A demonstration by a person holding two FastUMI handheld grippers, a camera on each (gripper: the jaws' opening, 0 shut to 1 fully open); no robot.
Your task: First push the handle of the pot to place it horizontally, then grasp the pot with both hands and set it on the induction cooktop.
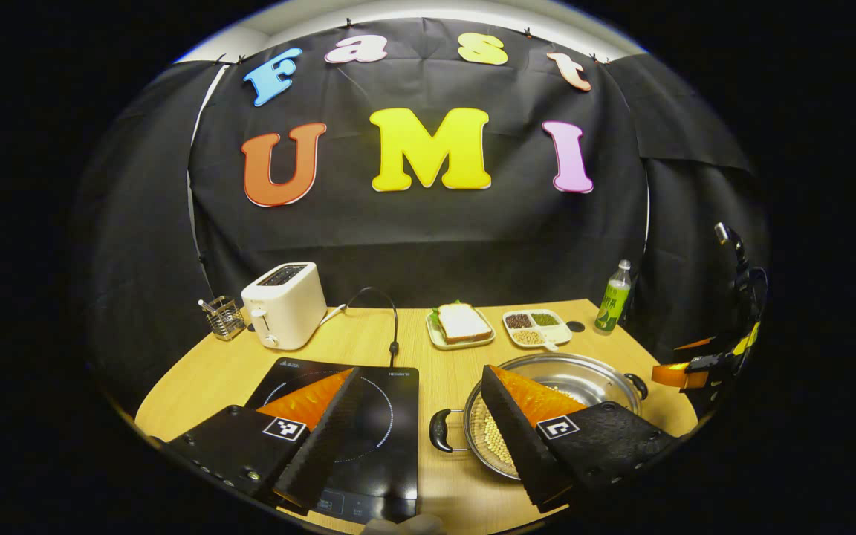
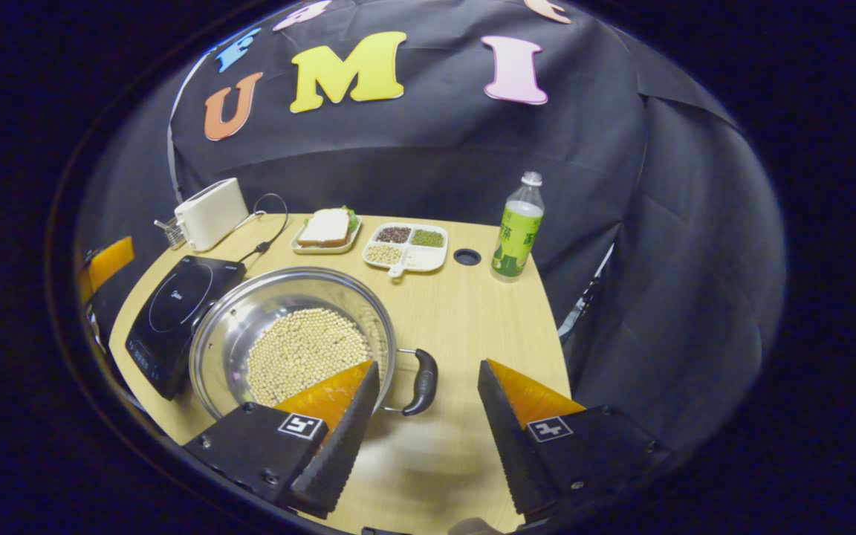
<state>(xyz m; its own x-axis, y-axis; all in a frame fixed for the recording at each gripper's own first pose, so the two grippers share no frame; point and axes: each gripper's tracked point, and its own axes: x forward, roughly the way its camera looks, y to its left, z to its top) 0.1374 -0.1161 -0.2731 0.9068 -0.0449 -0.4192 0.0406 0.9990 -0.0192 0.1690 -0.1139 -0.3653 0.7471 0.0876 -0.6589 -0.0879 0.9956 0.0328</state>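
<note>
A steel pot (image 1: 591, 377) holding pale beans (image 2: 302, 353) stands on the wooden table (image 1: 368, 345), just right of the black induction cooktop (image 1: 387, 416). The pot has a black loop handle on each side. My left gripper (image 1: 421, 371) is open, one finger over the cooktop and the other over the pot's near rim, with the left handle (image 1: 439, 429) low between them. My right gripper (image 2: 428, 364) is open too, straddling the pot's right handle (image 2: 422, 383) without touching it. In the right gripper view the pot's wall (image 2: 264, 301) sits beside the cooktop (image 2: 175, 312).
At the back stand a white toaster (image 1: 284, 305), a wire utensil rack (image 1: 224, 317), a plate with a sandwich (image 1: 462, 325), a divided dish of beans (image 1: 537, 328) and a green bottle (image 2: 517, 230). The cooktop's cable (image 1: 391, 319) loops behind it. The table edge lies right of the right gripper.
</note>
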